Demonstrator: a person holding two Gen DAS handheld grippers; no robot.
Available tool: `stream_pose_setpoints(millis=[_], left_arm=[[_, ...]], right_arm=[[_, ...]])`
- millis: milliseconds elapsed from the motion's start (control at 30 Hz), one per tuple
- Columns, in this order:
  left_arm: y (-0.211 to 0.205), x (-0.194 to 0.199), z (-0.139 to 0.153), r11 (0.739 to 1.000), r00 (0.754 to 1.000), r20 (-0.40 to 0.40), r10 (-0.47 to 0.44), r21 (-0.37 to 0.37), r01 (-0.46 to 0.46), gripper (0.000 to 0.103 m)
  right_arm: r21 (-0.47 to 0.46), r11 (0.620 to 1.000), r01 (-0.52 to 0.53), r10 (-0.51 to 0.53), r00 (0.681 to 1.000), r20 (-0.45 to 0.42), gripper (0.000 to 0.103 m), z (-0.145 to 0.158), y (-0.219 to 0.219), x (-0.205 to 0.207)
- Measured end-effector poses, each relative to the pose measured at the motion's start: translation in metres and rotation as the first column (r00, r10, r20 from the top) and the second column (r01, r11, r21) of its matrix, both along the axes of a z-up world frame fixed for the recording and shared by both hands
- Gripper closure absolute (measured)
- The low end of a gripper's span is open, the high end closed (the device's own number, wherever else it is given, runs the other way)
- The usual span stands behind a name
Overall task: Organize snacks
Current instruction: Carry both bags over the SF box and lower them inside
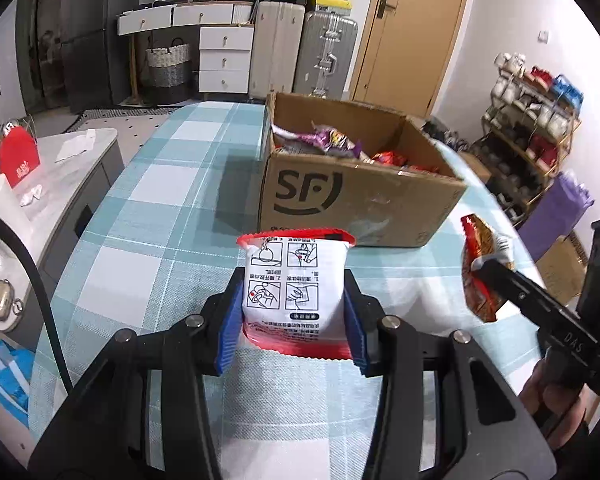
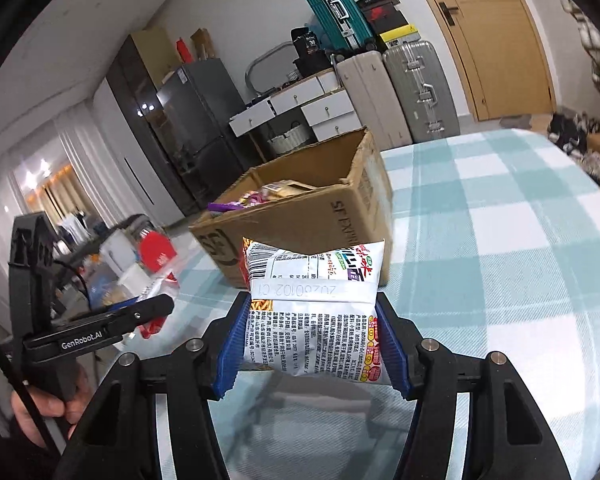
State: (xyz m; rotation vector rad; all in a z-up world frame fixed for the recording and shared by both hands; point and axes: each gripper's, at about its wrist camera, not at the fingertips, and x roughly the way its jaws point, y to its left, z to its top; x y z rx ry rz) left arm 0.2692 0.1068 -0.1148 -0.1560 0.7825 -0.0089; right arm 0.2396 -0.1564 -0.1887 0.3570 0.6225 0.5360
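My left gripper (image 1: 294, 312) is shut on a white snack packet with a red border (image 1: 294, 280), held above the checked tablecloth (image 1: 148, 216). Ahead of it stands an open cardboard box (image 1: 352, 200) marked SF, with purple and red snack bags inside. My right gripper (image 2: 312, 336) is shut on a white noodle snack bag (image 2: 314, 312) with a barcode and printed text, lifted off the table. The same box (image 2: 300, 224) stands just beyond it. In the left wrist view the right gripper (image 1: 484, 268) shows at the right edge with its brown and red bag (image 1: 478, 264).
A grey side table (image 1: 40, 208) with a red card and small items stands left of the table. Suitcases (image 1: 324, 56), white drawers and a wooden door (image 1: 416, 28) line the far wall. A shoe rack (image 1: 528, 128) stands at the right. A hand (image 2: 40, 412) holds the left gripper.
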Motion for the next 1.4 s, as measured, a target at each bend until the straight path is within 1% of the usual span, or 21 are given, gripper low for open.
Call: stream_pose_setpoints(millis=[167,233,367,400,567,667,767,933,1033,1133,1233,1267,1333,1367,1400], left_arm=[[0.007,-0.008,0.013,0.999,0.999,0.026,-0.019,-0.051,0.020,0.062],[0.009,-0.010,0.022,0.997,0.999,0.041,-0.025,-0.068,0.028,0.062],[0.015,-0.011,0.043,0.997,0.997,0.066,-0.041,-0.062,0.045,0.061],[0.017,-0.011,0.048,0.997,0.996,0.072,-0.047,-0.060,0.052,0.061],[0.026,-0.008,0.086,0.998,0.991,0.117,-0.066,0.001,0.066,0.061],[0.030,-0.006,0.108,0.997,0.987,0.142,-0.078,0.011,0.077,0.061],[0.035,-0.001,0.128,0.999,0.987,0.151,-0.049,0.022,0.046,0.061],[0.042,0.012,0.164,0.999,0.984,0.174,-0.047,0.031,0.042,0.061],[0.037,0.022,0.184,0.998,0.981,0.185,-0.060,0.046,0.053,0.061],[0.030,0.034,0.200,0.997,0.979,0.189,-0.075,0.048,0.067,0.061],[0.021,0.047,0.213,0.995,0.977,0.192,-0.094,0.049,0.086,0.061],[0.017,0.052,0.217,0.994,0.975,0.197,-0.100,0.059,0.090,0.061],[0.011,0.063,0.223,0.990,0.972,0.212,-0.103,0.115,0.080,0.061],[0.008,0.070,0.224,0.990,0.973,0.209,-0.100,0.115,0.077,0.061],[0.009,0.077,0.225,0.992,0.974,0.199,-0.105,0.088,0.089,0.061]], right_arm=[[0.017,0.999,-0.037,0.037,0.999,0.022,0.043,0.023,0.006,-0.012],[0.031,0.998,-0.056,0.055,0.998,0.032,0.043,0.036,0.009,-0.017],[0.050,0.995,-0.081,0.078,0.996,0.052,0.043,0.063,0.013,-0.020],[0.054,0.995,-0.085,0.082,0.995,0.053,0.043,0.070,0.014,-0.021],[0.062,0.990,-0.128,0.122,0.989,0.082,0.043,0.109,0.021,-0.020],[0.086,0.984,-0.154,0.146,0.985,0.093,0.043,0.133,0.024,-0.014],[0.091,0.983,-0.162,0.152,0.983,0.101,0.043,0.155,0.027,-0.005],[0.050,0.984,-0.170,0.164,0.980,0.114,0.043,0.195,0.033,0.005],[0.016,0.987,-0.159,0.156,0.978,0.138,0.043,0.218,0.034,0.008],[-0.007,0.988,-0.152,0.152,0.978,0.142,0.043,0.236,0.035,0.016],[-0.004,0.989,-0.150,0.149,0.979,0.138,0.043,0.250,0.035,0.027],[-0.007,0.989,-0.148,0.147,0.980,0.137,0.043,0.254,0.034,0.032],[-0.026,0.991,-0.128,0.131,0.981,0.145,0.043,0.260,0.034,0.040],[-0.031,0.991,-0.126,0.130,0.981,0.141,0.043,0.263,0.033,0.045],[-0.028,0.992,-0.125,0.127,0.982,0.136,0.043,0.263,0.032,0.050]])
